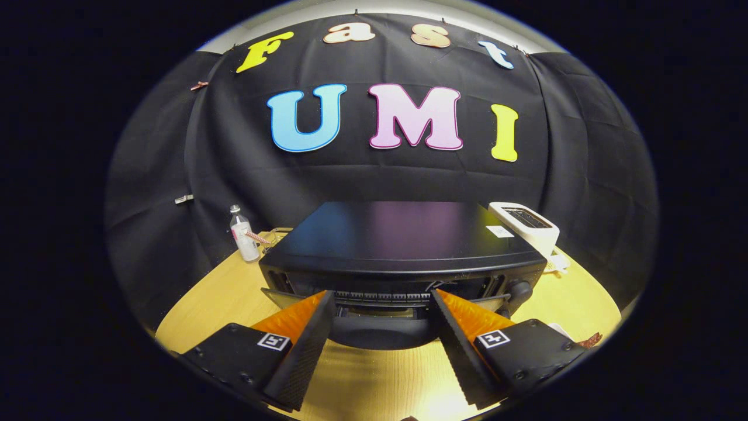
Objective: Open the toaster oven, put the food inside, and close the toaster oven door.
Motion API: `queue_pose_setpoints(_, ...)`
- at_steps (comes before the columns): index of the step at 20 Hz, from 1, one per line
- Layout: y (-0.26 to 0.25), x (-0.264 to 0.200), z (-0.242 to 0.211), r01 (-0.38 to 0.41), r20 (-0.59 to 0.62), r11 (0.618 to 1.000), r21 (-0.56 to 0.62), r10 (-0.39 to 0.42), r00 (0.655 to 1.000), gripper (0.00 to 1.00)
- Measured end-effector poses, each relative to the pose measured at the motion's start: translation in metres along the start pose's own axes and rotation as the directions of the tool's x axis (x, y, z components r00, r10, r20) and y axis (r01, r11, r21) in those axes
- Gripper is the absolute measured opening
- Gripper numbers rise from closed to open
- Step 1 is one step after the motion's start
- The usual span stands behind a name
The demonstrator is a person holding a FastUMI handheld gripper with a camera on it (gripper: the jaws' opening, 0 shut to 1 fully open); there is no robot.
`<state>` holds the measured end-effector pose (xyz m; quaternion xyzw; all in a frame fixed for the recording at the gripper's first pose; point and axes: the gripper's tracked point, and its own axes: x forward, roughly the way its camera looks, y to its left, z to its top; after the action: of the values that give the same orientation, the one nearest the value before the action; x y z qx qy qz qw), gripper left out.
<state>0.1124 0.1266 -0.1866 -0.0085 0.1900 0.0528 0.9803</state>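
**Gripper at the toaster oven door, fingers apart**

Facing the front of the toaster oven [403,245], the gripper [383,304] sits low over the wooden table [204,304] with its two fingers spread wide. Nothing is held between them; the gap between the fingertips [326,299] is taken up by the lower front of the oven.

Toaster oven: a black box with a glossy flat top, standing at the middle of the table directly ahead of the fingers. Its door [380,327] appears dropped partway, the dark panel curving out toward the camera between the two fingers. Above the panel a strip of the interior shows, with a wire rack [380,296] running across it. Whether either fingertip touches the door edge cannot be told. A round control knob [519,287] sits on the oven's front, just beyond the right finger.

Food: no item can be identified with certainty. A small reddish-brown object [590,339] lies at the table edge beside the right finger, too small to name.

Surroundings: a clear plastic bottle [243,237] stands upright on the table to the left of the oven, near its rear corner. A white slot toaster [526,225] stands behind the oven's right rear corner, close beside it. Black cloth forms the booth wall [163,193] behind everything
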Motion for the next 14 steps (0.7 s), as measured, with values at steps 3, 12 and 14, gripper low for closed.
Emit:
queue_pose_setpoints(3, 0.000, -0.013, -0.012, -0.004, -0.010, 1.000, 0.005, 0.004, 1.000, 0.99)
queue_pose_setpoints(12, 0.002, -0.048, -0.061, -0.026, -0.071, 1.000, -0.018, 0.025, 0.997, 0.98)
queue_pose_setpoints(14, 0.002, -0.058, -0.078, -0.034, -0.089, 0.998, -0.050, 0.029, 0.996, 0.98)
